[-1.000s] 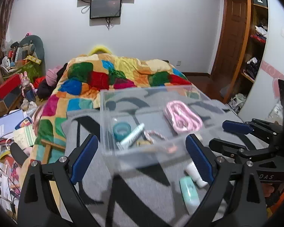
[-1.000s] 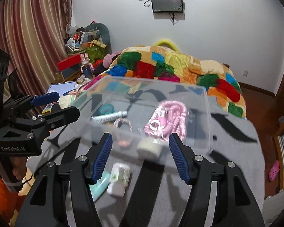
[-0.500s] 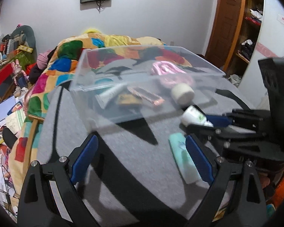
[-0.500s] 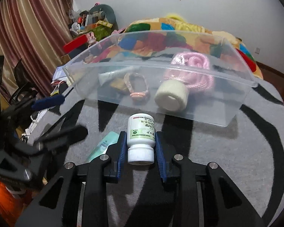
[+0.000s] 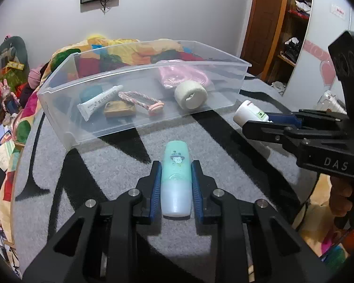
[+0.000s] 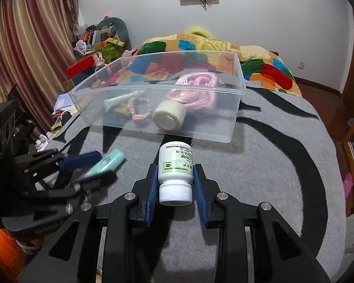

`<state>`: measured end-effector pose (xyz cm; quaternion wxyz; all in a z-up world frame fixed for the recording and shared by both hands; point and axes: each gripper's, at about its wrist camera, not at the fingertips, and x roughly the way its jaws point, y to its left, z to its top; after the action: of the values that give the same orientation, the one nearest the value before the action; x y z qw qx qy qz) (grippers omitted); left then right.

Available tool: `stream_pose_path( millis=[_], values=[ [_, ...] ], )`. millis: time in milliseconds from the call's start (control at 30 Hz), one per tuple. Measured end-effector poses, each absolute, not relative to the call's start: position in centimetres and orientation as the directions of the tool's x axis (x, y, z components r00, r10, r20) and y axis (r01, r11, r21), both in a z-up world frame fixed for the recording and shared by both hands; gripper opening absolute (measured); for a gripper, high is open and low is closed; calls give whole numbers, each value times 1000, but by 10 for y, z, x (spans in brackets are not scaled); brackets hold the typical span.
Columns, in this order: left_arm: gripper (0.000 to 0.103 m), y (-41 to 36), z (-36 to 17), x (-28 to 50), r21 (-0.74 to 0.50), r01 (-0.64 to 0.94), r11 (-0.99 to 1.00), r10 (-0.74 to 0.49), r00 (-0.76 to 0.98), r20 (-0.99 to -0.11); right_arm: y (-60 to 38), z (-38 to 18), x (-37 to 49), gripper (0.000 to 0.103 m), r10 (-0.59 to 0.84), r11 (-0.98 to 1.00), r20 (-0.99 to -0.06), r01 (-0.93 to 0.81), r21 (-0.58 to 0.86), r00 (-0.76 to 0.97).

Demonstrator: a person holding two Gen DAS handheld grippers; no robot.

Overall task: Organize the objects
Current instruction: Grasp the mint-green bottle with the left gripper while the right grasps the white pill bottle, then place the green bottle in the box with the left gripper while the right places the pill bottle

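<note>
My left gripper (image 5: 176,172) is shut on a mint-green bottle (image 5: 175,176) that lies on the grey patterned cloth (image 5: 120,179). My right gripper (image 6: 175,174) is shut on a white pill bottle (image 6: 175,168), cap toward the camera. Both sit just in front of a clear plastic bin (image 5: 66,139), which also shows in the right wrist view (image 6: 233,115). The bin holds a white tube (image 5: 98,101), a pink braided ring (image 5: 141,100), a cream tape roll (image 5: 191,94) and a pink coiled cord (image 5: 181,76). The right gripper with the pill bottle (image 5: 250,115) shows at the right of the left wrist view.
A colourful quilt (image 6: 266,66) lies behind the bin. Cluttered shelves and boxes (image 6: 96,40) stand at the far left by the curtains (image 6: 23,47). A wooden door and shelving (image 5: 283,28) are at the right.
Both grippers came down toward the cloth. The right one closed on the pill bottle half a second ago. The left one has since closed on the mint-green bottle.
</note>
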<state>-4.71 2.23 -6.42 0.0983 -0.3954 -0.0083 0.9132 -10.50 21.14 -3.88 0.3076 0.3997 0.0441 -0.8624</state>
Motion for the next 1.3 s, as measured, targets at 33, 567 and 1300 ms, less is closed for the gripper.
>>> stream_pose_path(
  millis=[33,567,1300],
  values=[
    [25,19,-62,-48,-93,-165,-982,181,-673,-717,210,-38,-103,27,-499,-806,-713,567,171,-493],
    [25,-30,13,-80,-112,-83,-990,133,-796,-591,185,20,-127,27,-555,-791,-592,592,157,-585],
    [25,-47,-18,-144,-88,-43,-995,91,-735,-672,120,-13,-191,28,-517,-784,-717,595,177,-468]
  ],
)
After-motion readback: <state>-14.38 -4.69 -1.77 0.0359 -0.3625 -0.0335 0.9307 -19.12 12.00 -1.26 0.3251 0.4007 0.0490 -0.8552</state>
